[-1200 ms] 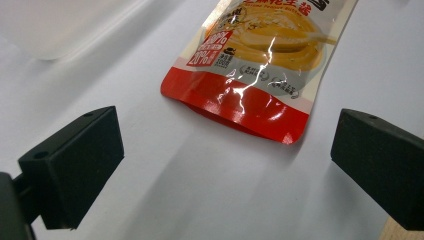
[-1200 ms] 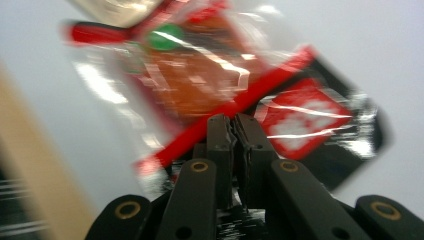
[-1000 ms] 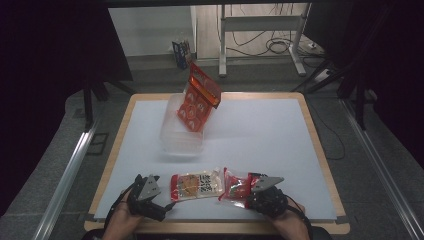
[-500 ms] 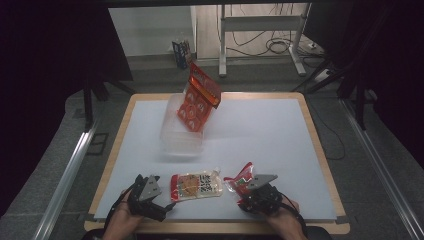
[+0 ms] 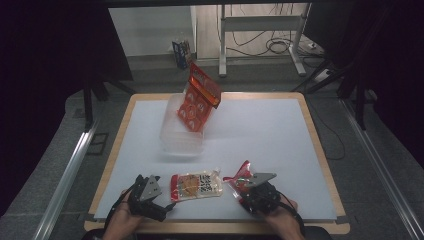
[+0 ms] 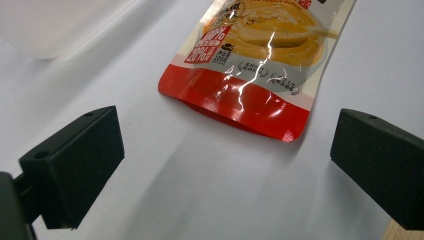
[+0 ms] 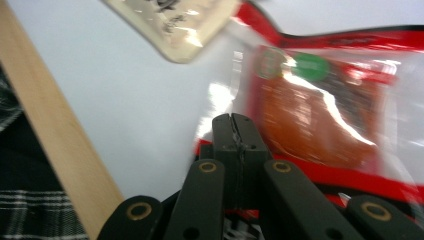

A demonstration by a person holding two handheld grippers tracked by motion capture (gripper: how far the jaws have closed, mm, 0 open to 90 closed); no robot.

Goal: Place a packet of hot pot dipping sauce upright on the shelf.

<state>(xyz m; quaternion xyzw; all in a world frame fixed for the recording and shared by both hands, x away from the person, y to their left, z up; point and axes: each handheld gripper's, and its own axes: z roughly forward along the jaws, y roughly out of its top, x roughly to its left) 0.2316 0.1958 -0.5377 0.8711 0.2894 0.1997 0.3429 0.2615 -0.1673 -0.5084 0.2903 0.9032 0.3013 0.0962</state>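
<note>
Red-edged pouch [image 5: 240, 176], lying at the near right of the bench [image 5: 280, 135], is where we clamp our right gripper [image 7: 234, 131], its jaws clenched on the pouch's edge. Our left gripper [image 5: 150, 192] rests beside it, jaws released, with the cream sauce pouch [image 6: 255, 60] just ahead on the bench. Farther back, an orange packet [image 5: 197, 102] leans in a clear plastic container [image 5: 180, 137].

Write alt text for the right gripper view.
The right gripper has its two black jaws pressed together on the edge of a red snack packet, above a white table. A beige packet lies farther off.
</note>
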